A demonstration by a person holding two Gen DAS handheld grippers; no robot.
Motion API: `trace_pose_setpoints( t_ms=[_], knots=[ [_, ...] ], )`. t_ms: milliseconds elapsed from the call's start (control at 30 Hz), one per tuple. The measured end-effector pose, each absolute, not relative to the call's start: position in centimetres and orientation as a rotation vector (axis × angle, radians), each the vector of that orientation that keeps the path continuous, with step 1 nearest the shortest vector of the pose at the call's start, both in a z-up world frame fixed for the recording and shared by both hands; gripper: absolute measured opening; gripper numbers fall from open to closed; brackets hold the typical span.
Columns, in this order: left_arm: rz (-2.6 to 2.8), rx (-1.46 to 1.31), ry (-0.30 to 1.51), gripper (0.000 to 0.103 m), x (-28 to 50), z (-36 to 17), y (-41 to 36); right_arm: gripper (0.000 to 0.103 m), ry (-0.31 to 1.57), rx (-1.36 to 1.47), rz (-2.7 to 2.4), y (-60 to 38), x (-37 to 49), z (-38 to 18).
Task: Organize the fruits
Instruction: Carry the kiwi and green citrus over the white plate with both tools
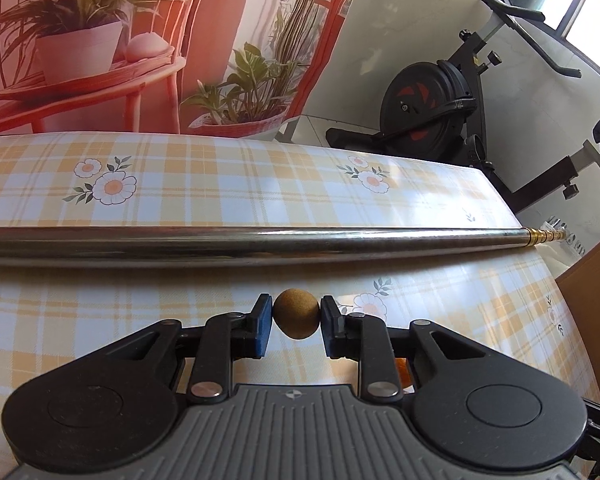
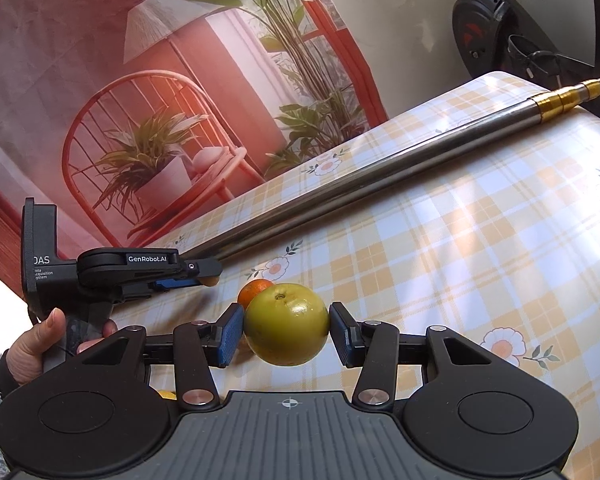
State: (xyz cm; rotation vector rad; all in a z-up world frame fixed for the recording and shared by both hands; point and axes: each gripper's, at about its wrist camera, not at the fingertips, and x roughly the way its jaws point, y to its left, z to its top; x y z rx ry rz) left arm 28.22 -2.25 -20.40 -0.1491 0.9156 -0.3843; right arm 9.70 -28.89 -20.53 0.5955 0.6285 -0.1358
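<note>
Both grippers grip fruit above the checked tablecloth (image 1: 220, 168): the left gripper (image 1: 297, 322) is nearly closed on a small brown round fruit (image 1: 296, 313), the right gripper (image 2: 287, 325) clamps a yellow-green fruit (image 2: 286, 324). "GenRobot.AI" is printed on the left gripper. Beyond the yellow-green fruit an orange (image 2: 253, 291) sits on the cloth; farther back lies a metal pole (image 2: 380, 178).
</note>
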Motion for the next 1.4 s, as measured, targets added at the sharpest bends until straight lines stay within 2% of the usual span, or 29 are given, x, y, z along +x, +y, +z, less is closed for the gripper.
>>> trace_pose_setpoints(
  t_ms=[333, 667, 967, 1233, 1400],
  knots=[
    [-0.455, -0.114, 0.868, 0.027, 19.5, -16.9, 1.3, 0.043, 0.616, 0.571, -0.075, -26.5, 8.0, -18.7],
    [-0.483, -0.137, 0.917, 0.027, 12.6, -17.9, 3.6, 0.043, 0.629, 0.55, -0.048, -24.6, 6.5, -18.0],
    [-0.523, -0.008, 0.914, 0.027, 10.6, -18.8, 2.3, 0.043, 0.653, 0.526, -0.011, -23.2, 6.0, -17.7],
    [-0.528, -0.002, 0.935, 0.027, 10.5, -19.0, 2.4, 0.044, 0.694, 0.502, 0.014, -22.5, 6.2, -17.9],
    [-0.542, -0.047, 0.931, 0.033, 10.5, -18.6, 2.9, 0.044, 0.727, 0.491, 0.026, -21.9, 6.4, -18.4]
  ],
)
